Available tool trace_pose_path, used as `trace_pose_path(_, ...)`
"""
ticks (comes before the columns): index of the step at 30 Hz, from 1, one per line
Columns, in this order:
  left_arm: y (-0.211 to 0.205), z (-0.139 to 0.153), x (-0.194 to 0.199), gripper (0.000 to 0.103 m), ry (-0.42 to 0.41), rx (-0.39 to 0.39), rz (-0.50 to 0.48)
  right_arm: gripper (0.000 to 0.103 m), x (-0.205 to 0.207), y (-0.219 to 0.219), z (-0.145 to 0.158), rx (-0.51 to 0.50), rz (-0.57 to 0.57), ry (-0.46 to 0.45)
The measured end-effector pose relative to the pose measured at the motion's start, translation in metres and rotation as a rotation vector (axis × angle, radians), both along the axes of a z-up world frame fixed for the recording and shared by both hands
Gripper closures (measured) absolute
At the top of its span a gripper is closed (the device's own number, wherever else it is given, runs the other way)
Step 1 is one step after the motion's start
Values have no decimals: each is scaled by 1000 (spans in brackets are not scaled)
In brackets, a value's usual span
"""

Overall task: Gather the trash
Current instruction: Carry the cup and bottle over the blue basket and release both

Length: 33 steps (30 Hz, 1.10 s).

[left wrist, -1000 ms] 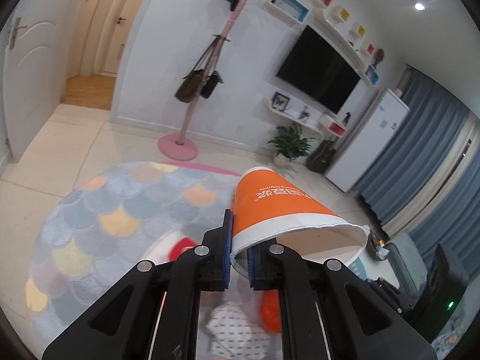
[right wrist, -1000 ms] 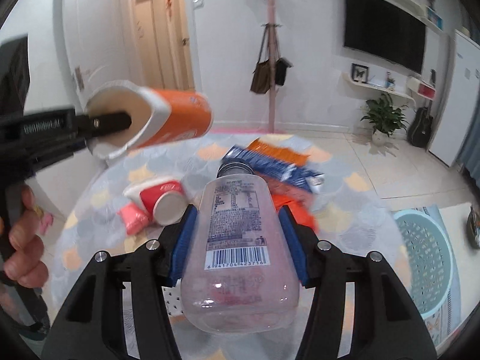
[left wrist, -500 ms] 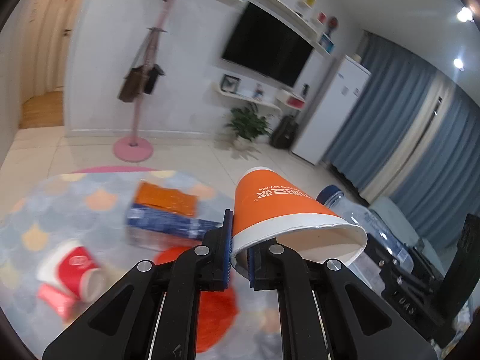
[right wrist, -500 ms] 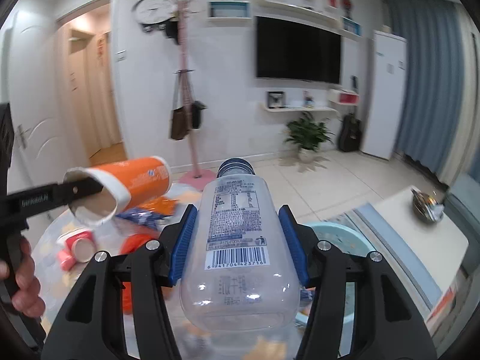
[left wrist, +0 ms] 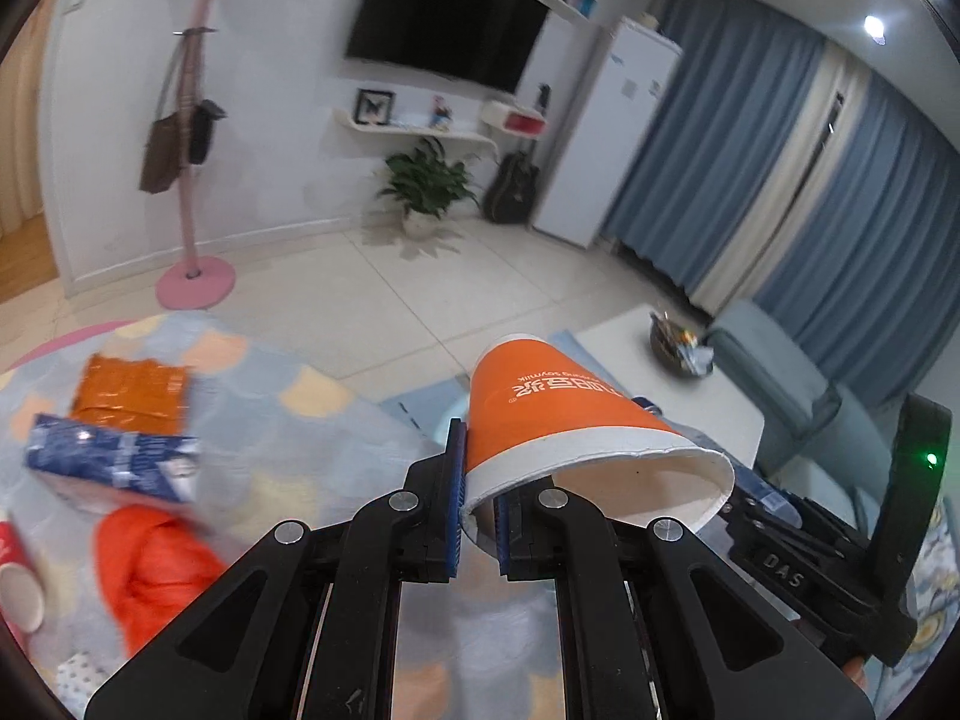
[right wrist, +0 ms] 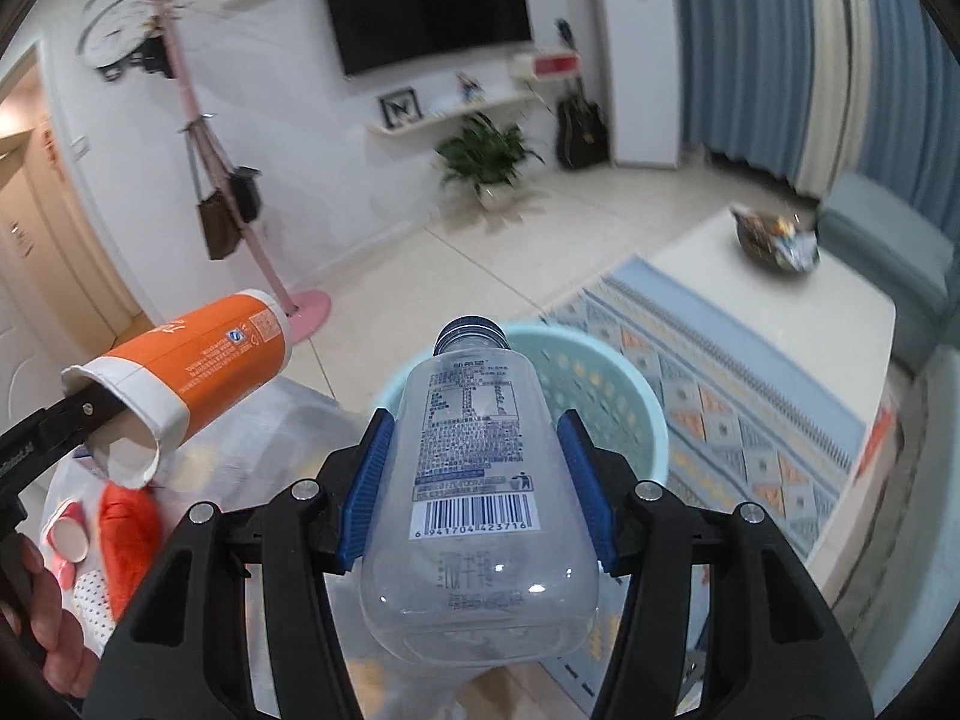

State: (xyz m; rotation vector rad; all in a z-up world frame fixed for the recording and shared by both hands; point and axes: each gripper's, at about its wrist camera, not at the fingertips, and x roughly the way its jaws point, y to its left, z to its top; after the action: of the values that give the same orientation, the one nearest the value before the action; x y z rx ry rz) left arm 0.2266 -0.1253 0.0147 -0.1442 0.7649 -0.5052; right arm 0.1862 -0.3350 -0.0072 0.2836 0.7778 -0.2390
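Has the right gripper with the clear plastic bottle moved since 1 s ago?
Yes. The right gripper swung rightward: the clear plastic bottle now points over the light blue plastic basket, which earlier sat far off to the right in the right wrist view.

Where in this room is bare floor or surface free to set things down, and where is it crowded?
Free: the tiled floor between the coat stand base and the plant, and the white table top beside its bowl. Crowded: the round rug, strewn with the blue packet, orange wrapper and red cup.
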Motion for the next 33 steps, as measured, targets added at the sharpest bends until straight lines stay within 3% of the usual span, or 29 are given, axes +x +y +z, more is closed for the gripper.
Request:
trace_pose_path(9,-64,-49,24,96,81,113,-93,50,23,-54,-70,182,-95,139)
trace_pose_path(12,-74,-60,33,95,115,141,-96,50,29,-64,-84,179,-131,174)
trace_pose_path(15,-74,-68,42,74,145,137,-90,49,31,-68,-88,172,-154,174)
trace_pose_path(17,-72,-68,41,54,137,140,-86,48,32,-70,-87,170,-148,165)
trace_pose_path(20,-70,-65,38,33,128,139,-73,48,30,-72,-85,182,-143,150)
trace_pose_path(33,-20,-51,13,31,141,27,4,48,9,-54,-70,210,-109,123)
